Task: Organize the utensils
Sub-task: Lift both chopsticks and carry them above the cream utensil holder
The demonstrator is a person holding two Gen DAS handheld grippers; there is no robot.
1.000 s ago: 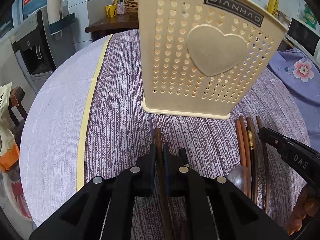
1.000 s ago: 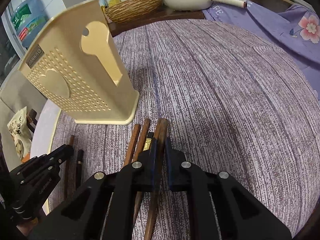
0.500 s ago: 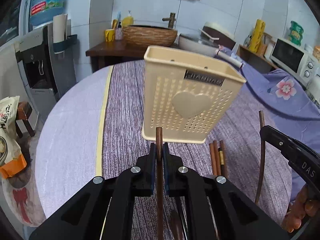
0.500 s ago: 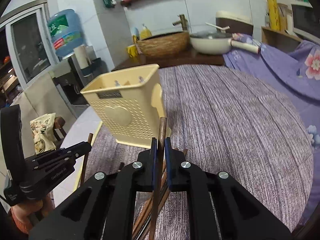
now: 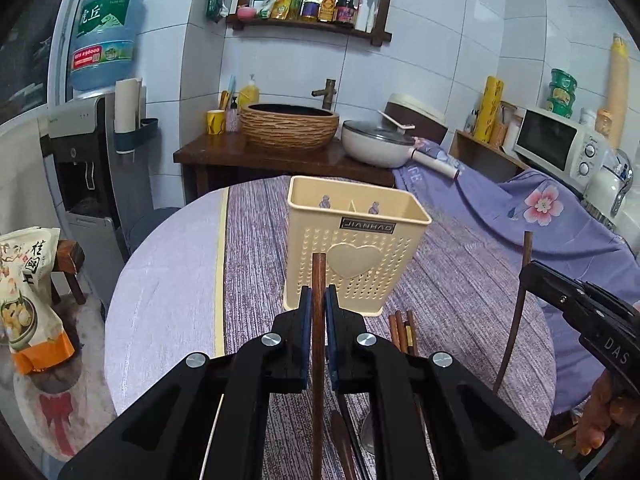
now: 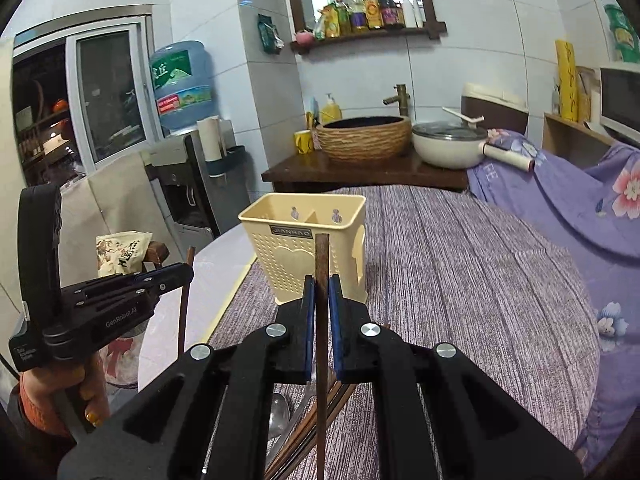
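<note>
A cream utensil holder (image 5: 356,248) with a heart and small holes stands upright on the purple table; it also shows in the right wrist view (image 6: 308,244). My left gripper (image 5: 319,300) is shut on a brown chopstick (image 5: 318,276), held upright above the table in front of the holder. My right gripper (image 6: 321,292) is shut on another brown chopstick (image 6: 321,256), also upright. Each gripper shows in the other's view, the right one (image 5: 532,270) and the left one (image 6: 184,274). More chopsticks (image 5: 402,330) and a spoon (image 6: 278,416) lie on the table below.
The round table (image 5: 176,280) has a pale left part and a striped purple cloth. A purple flowered cloth (image 5: 540,208) lies at right. Behind are a wooden counter with a woven basin (image 5: 289,126), a pan (image 5: 378,142), a water dispenser (image 5: 86,152) and a microwave (image 5: 560,144).
Both grippers have lifted off the table, each with a chopstick, and pulled back from the holder. The chopsticks now stand upright, high above the table.
</note>
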